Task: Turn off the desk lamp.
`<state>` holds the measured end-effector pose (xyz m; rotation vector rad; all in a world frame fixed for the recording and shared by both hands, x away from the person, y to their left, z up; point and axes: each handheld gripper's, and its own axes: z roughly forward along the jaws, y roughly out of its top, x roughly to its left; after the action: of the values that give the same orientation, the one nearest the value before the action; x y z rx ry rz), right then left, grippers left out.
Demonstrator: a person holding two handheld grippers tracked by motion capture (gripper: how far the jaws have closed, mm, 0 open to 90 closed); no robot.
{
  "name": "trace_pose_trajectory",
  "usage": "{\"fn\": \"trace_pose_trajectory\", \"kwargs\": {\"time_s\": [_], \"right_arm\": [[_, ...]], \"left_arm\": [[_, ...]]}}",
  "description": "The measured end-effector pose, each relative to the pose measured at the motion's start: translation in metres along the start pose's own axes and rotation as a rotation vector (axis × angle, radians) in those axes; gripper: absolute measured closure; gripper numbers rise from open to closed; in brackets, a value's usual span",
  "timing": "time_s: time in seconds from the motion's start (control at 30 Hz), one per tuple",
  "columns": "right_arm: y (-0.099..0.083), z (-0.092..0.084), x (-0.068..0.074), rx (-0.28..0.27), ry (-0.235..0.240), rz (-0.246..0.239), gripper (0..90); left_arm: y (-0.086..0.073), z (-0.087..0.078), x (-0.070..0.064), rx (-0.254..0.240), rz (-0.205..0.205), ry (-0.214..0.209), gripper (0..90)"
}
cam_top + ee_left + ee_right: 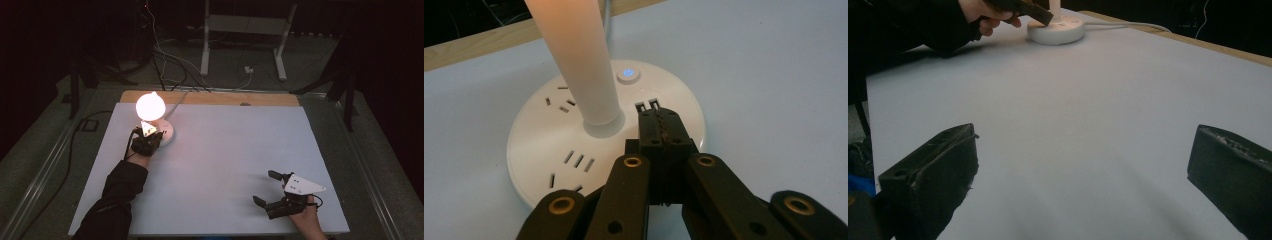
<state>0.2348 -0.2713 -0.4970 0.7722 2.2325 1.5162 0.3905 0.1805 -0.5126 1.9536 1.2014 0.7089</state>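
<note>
The left hand-held gripper (659, 122) has its jaws pressed fully together with nothing between them, so they work as one blunt tip, lowered over the round base (549, 165) of a lit desk lamp (150, 106). That closed, pointed pose suits pressing rather than grasping: the tip sits just short of the small power button (628, 74), which glows blue at the far edge of the base, and it probably aims there, though whether it touches the base cannot be told. The lamp stands near the far left corner of the pale surface (225, 150), its cord (176, 100) running off the back edge. It is a white disc with several socket slots and two small ports cut into its top, a smooth white stem (579, 60) rising from the middle, and a bright glowing head that lights the dim room. The right hand-held gripper (272, 192) rests well apart near the front right of the surface, jaws spread wide and empty, seemingly idle while the left does the work.
</note>
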Motion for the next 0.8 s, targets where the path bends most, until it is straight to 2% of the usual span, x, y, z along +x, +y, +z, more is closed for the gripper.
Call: {"fn": "trace_pose_trajectory", "kwargs": {"time_s": [0.23,0.4,0.5,0.8], "right_arm": [[0.0000,0.0002,0.0005,0.001,0.002,0.001,0.0],[-0.0001,0.0004,0.0001,0.002,0.002,0.002,0.0],[-0.0001,0.0000,-0.0004,-0.002,0.001,0.005,0.0],[0.0002,-0.0006,-0.0002,-0.003,0.000,0.001,0.0]], "left_arm": [[-0.0015,0.0008,-0.0001,-0.006,0.002,0.001,90.0],[-0.0004,-0.0001,0.0039,-0.007,-0.024,-0.017,90.0],[0.0056,-0.0068,0.0057,-0.031,-0.038,-0.018,90.0],[0.0062,-0.0070,0.0029,-0.030,-0.022,-0.019,90.0]]}}
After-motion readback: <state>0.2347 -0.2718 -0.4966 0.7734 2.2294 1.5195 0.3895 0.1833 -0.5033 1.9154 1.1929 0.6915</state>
